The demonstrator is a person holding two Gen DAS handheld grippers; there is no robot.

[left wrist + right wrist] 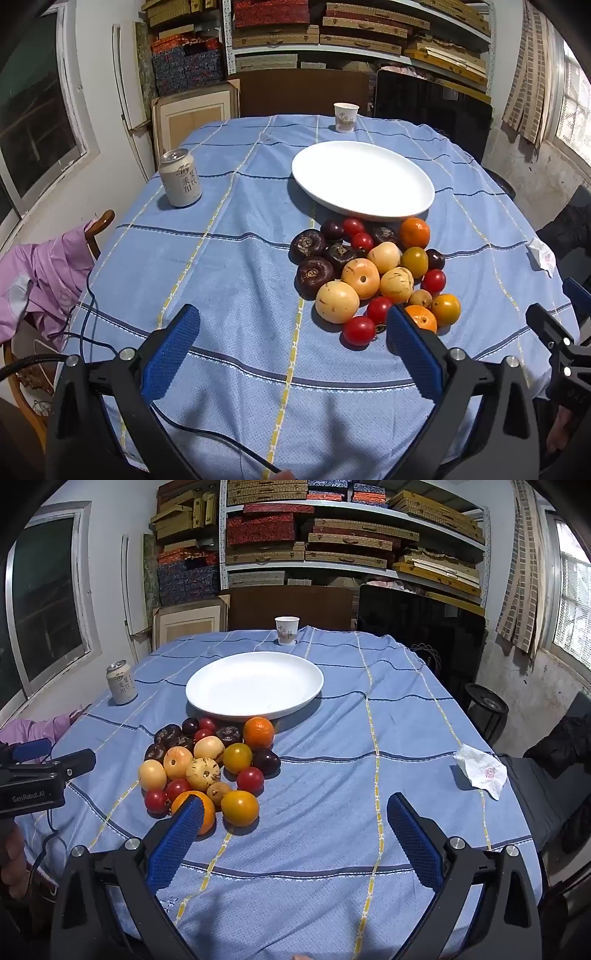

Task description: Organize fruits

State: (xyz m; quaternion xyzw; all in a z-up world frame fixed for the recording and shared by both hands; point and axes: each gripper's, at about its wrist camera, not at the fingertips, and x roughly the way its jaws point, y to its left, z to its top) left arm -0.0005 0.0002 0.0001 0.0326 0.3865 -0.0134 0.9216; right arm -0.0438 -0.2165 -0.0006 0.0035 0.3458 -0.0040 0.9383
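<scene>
A pile of fruit [373,273] lies on the blue tablecloth just in front of an empty white plate [364,179]: red cherry tomatoes, oranges, pale yellow fruits, dark purple fruits. The pile [210,764] and the plate [255,685] also show in the right wrist view. My left gripper [291,321] is open and empty, above the cloth to the near left of the pile, its right finger in front of an orange [421,317]. My right gripper [295,812] is open and empty, to the near right of the pile, its left finger in front of an orange [197,806].
A drinks can [180,177] stands at the left of the table. A paper cup [345,116] stands at the far edge. A crumpled tissue [480,770] lies at the right. A chair with a pink garment [48,273] stands at the left. Shelves with boxes line the back wall.
</scene>
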